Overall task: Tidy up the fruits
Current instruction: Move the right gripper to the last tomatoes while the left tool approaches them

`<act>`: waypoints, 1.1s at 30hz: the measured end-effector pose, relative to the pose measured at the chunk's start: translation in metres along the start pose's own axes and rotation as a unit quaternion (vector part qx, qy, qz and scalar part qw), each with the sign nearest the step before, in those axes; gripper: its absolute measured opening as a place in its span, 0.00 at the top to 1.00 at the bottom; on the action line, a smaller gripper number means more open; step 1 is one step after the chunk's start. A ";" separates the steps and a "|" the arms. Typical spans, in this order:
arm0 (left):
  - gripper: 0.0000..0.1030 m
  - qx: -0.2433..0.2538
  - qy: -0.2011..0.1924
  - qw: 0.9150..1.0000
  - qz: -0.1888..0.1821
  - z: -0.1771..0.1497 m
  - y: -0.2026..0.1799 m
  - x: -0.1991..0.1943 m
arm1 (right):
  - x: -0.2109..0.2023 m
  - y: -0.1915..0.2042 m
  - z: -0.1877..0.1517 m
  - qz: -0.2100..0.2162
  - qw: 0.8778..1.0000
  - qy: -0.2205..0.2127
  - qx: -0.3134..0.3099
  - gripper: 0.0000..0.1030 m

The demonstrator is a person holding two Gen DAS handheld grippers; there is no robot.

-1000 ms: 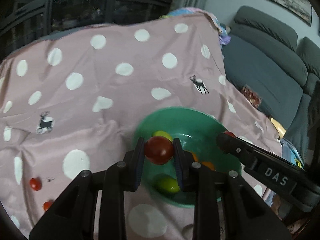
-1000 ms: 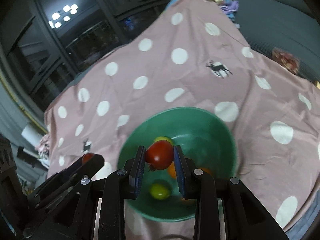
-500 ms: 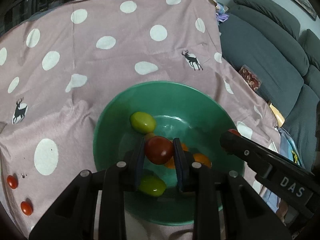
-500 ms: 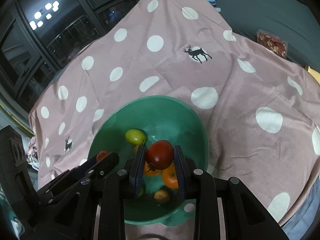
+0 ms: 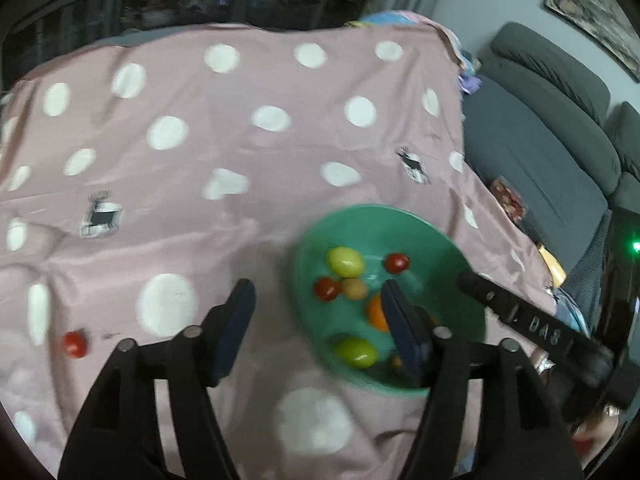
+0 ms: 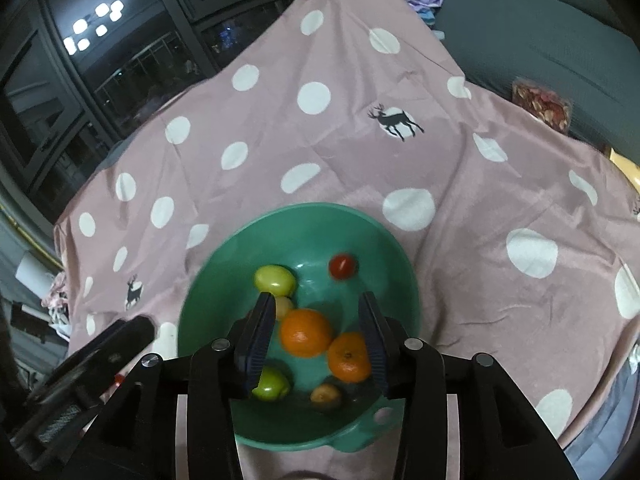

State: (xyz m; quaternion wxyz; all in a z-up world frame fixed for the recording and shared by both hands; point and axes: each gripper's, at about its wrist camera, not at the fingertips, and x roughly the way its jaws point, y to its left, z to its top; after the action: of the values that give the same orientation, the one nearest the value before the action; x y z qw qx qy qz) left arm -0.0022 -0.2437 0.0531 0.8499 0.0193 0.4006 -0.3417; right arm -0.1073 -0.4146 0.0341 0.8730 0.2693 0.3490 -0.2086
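Observation:
A green bowl [image 5: 448,240] [image 6: 224,276] sits on the pink polka-dot cloth. It holds two red tomatoes [image 5: 397,263] [image 5: 327,289], yellow-green fruits [image 5: 345,261] [image 6: 275,279], two oranges [image 6: 306,332] [image 6: 349,357] and small tan fruits [image 6: 326,395]. My left gripper [image 5: 316,300] is open and empty, over the bowl's left rim. My right gripper [image 6: 316,312] is open and empty above the oranges; one red tomato [image 6: 342,266] lies beyond it. A loose red tomato [image 5: 74,344] lies on the cloth at the left.
A grey sofa [image 5: 540,140] stands to the right of the table, with a snack packet [image 6: 542,106] on it. Dark glass cabinets [image 6: 80,60] are behind. The right gripper's finger [image 5: 520,320] reaches in at the bowl's right side.
Both grippers have opened and dropped their red tomatoes into the bowl. The left gripper has pulled back and to the left; the right has lifted slightly.

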 end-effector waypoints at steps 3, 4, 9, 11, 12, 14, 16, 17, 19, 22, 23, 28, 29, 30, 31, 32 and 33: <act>0.29 -0.012 -0.007 0.999 0.041 -0.008 0.028 -0.022 | 0.000 0.009 -0.001 0.005 1.000 -0.002 -0.009 0.58; 0.29 -0.019 -0.008 0.998 0.058 -0.012 0.040 -0.030 | 0.000 0.013 -0.002 0.006 1.000 -0.002 -0.013 0.58; 0.28 -0.070 -0.015 0.992 0.108 -0.030 0.093 -0.060 | 0.000 0.041 -0.007 0.021 0.999 -0.002 -0.046 0.57; 0.28 -0.094 -0.014 0.988 0.118 -0.040 0.111 -0.069 | 0.000 0.053 -0.010 0.032 0.998 -0.001 -0.059 0.57; 0.28 -0.102 -0.013 0.987 0.121 -0.044 0.118 -0.072 | 0.000 0.061 -0.012 0.038 0.997 0.001 -0.067 0.57; 0.28 -0.122 -0.015 0.984 0.127 -0.053 0.133 -0.078 | 0.000 0.074 -0.017 0.047 0.996 0.003 -0.082 0.57; 0.28 -0.139 -0.015 0.981 0.137 -0.059 0.145 -0.079 | 0.001 0.089 -0.023 0.056 0.993 0.007 -0.103 0.57; 0.28 -0.145 -0.015 0.979 0.142 -0.061 0.150 -0.077 | 0.002 0.099 -0.027 0.061 0.991 0.009 -0.118 0.57; 0.28 -0.147 -0.011 0.979 0.143 -0.063 0.156 -0.075 | 0.005 0.112 -0.034 0.067 0.988 0.015 -0.136 0.57; 0.28 -0.145 -0.012 0.979 0.145 -0.067 0.164 -0.076 | 0.010 0.129 -0.045 0.073 0.984 0.028 -0.159 0.57; 0.28 -0.147 -0.010 0.978 0.149 -0.068 0.166 -0.076 | 0.013 0.135 -0.049 0.077 0.982 0.033 -0.166 0.57; 0.29 -0.157 -0.001 0.975 0.154 -0.075 0.179 -0.074 | 0.026 0.164 -0.072 0.112 0.970 0.071 -0.203 0.57; 0.30 -0.158 0.000 0.976 0.149 -0.076 0.182 -0.074 | 0.029 0.169 -0.075 0.118 0.968 0.078 -0.208 0.57; 0.31 -0.158 0.002 0.977 0.146 -0.076 0.184 -0.072 | 0.031 0.174 -0.079 0.125 0.965 0.085 -0.213 0.57; 0.33 -0.160 0.007 0.977 0.144 -0.078 0.187 -0.071 | 0.034 0.178 -0.083 0.131 0.963 0.092 -0.217 0.57; 0.37 -0.162 0.010 0.976 0.144 -0.078 0.190 -0.069 | 0.040 0.183 -0.088 0.141 0.959 0.105 -0.221 0.57; 0.38 -0.166 0.014 0.975 0.144 -0.078 0.191 -0.069 | 0.043 0.187 -0.092 0.147 0.957 0.114 -0.222 0.57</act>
State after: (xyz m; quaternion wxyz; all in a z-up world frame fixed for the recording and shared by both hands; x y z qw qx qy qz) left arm 0.0289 -0.0344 0.0013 0.8758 -0.0600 0.4568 -0.1441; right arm -0.0208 -0.2218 0.0073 0.8865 0.1389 0.4399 0.0369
